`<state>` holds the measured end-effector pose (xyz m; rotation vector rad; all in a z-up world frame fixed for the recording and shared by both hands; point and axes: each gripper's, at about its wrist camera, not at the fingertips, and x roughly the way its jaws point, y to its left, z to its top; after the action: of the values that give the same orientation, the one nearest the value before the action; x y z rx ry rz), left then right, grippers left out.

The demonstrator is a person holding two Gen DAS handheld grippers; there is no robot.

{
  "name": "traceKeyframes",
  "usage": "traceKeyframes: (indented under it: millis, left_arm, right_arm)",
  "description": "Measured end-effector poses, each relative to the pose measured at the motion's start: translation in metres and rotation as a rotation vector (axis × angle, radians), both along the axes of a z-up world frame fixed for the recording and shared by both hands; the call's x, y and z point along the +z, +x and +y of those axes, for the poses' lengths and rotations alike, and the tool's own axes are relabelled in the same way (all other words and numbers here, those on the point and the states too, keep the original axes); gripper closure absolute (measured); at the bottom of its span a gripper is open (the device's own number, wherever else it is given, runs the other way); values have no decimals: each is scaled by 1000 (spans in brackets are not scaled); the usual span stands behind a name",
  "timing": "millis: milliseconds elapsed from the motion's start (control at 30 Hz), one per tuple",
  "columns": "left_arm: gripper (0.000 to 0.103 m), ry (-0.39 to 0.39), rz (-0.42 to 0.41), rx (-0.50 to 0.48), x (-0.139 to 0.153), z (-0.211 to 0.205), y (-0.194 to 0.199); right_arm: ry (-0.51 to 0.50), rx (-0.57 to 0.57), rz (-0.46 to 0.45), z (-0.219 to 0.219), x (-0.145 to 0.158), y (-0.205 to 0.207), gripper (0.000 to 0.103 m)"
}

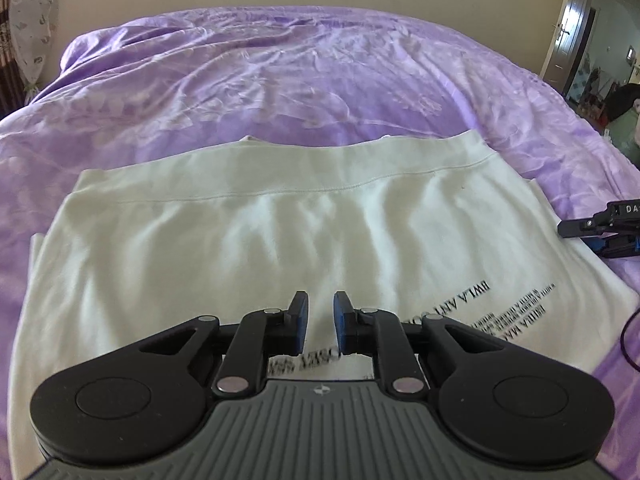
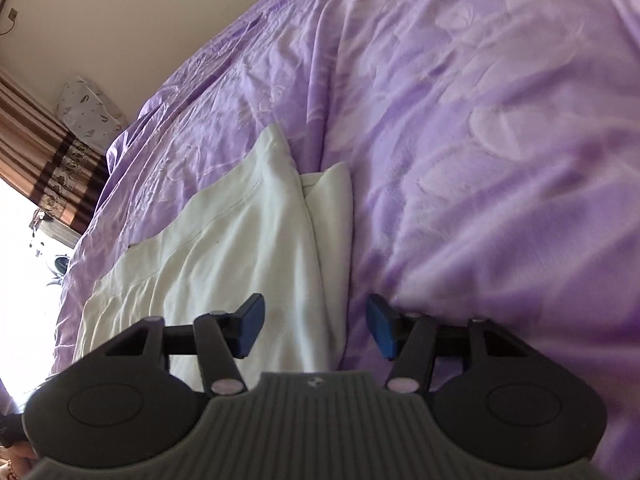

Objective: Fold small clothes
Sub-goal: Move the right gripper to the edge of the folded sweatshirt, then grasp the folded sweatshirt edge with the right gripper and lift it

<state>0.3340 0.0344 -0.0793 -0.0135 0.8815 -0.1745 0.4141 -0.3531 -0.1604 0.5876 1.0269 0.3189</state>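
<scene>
A white T-shirt (image 1: 240, 240) lies folded flat on the purple bed cover (image 1: 280, 80), its hem toward the far side and black print (image 1: 512, 308) near me on the right. My left gripper (image 1: 320, 300) hovers over the shirt's near middle, its blue pads a narrow gap apart with nothing pinched between them. At the shirt's right edge my right gripper (image 1: 588, 236) shows from the side. In the right wrist view the right gripper (image 2: 315, 308) stands wide open above the T-shirt's (image 2: 240, 240) folded right edge, one pad over cloth and the other over the bed cover (image 2: 480, 160).
A patterned pillow (image 2: 88, 108) leans against the wall at the bed's far left corner, next to a striped curtain (image 2: 40, 152) and a bright window. An open door (image 1: 576, 28) stands at the right. A thin dark cable (image 1: 628, 340) hangs by the near right edge.
</scene>
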Motion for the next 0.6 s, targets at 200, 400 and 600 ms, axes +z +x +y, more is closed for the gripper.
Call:
traceKeyframes:
  millis: [200, 400, 600]
  left_arm:
    - [85, 18, 17, -31, -11, -15, 31]
    - [85, 72, 28, -36, -24, -29, 52]
    - [85, 37, 21, -30, -8, -21, 49]
  right_arm:
    - [108, -4, 23, -4, -27, 21, 82]
    - [165, -8, -16, -7, -24, 20, 98]
    - [195, 7, -97, 0, 7, 12, 99]
